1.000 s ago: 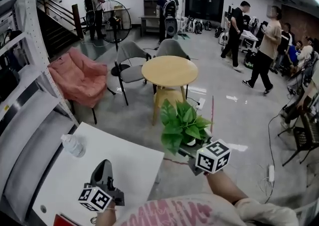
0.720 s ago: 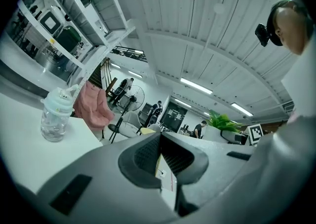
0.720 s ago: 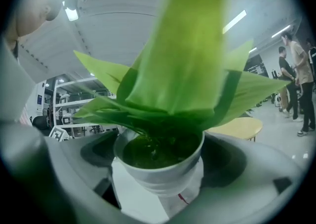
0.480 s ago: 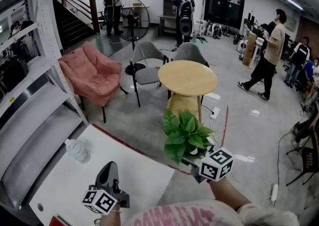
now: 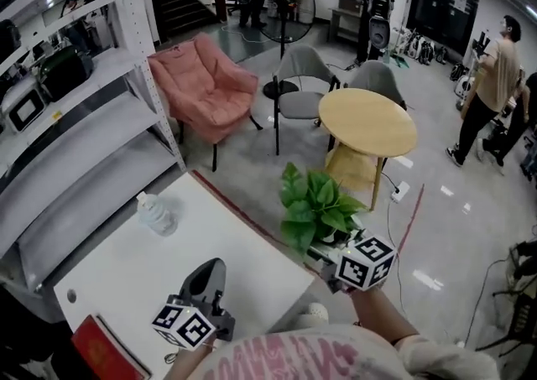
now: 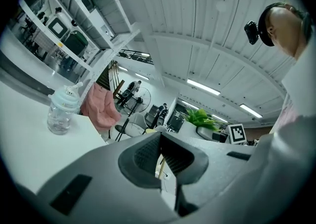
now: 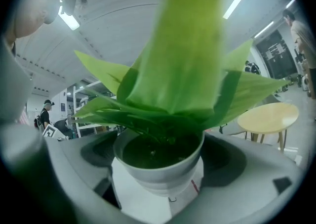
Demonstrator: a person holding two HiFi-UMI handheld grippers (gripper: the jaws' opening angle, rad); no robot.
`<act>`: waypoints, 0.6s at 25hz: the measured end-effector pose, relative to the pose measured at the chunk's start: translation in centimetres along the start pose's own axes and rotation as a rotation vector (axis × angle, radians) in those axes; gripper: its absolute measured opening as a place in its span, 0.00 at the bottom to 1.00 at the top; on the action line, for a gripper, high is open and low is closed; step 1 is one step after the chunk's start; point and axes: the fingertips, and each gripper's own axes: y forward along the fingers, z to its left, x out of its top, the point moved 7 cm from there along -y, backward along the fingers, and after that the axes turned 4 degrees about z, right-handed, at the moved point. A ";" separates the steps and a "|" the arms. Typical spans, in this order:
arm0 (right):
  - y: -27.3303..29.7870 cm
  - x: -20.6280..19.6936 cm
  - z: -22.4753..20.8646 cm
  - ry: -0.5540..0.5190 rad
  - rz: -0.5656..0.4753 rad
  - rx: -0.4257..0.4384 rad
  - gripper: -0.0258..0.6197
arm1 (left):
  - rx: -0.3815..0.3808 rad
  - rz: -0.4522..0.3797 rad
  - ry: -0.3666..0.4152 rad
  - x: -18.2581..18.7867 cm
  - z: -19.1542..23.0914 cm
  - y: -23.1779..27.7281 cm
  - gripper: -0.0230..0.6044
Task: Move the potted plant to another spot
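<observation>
The potted plant, green leaves in a small white pot, hangs in the air just past the right corner of the white table. My right gripper is shut on the pot, its jaws pressed against both sides. In the right gripper view the leaves fill most of the picture. My left gripper hovers low over the table's near part, shut with nothing between its ribbed pads. From the left gripper view the plant shows far off to the right.
A clear plastic bottle stands on the table's far left. A red book lies at its near corner. Grey shelving runs along the left. A round wooden table, pink armchair, grey chairs and several people fill the room beyond.
The view has swung left, bringing more of the table and shelving in. The right gripper still carries the plant beside the table's corner. The left gripper stays shut over the table.
</observation>
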 end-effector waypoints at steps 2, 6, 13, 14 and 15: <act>1.7 0.4 -0.6 -0.001 0.003 0.045 0.86 | 0.041 -0.027 -0.006 0.4 0.0 -0.1 0.04; 4.9 1.2 -2.3 -0.003 0.028 0.151 0.86 | 0.166 -0.109 -0.003 1.6 -0.1 -0.4 0.04; 10.9 3.1 -4.4 -0.055 0.083 0.366 0.86 | 0.403 -0.284 -0.035 2.2 -0.7 -1.3 0.04; 11.8 3.3 -4.6 -0.063 0.089 0.393 0.86 | 0.438 -0.313 -0.037 2.2 -0.8 -1.5 0.04; 12.6 3.6 -4.8 -0.070 0.096 0.419 0.86 | 0.469 -0.340 -0.041 2.1 -1.1 -1.7 0.04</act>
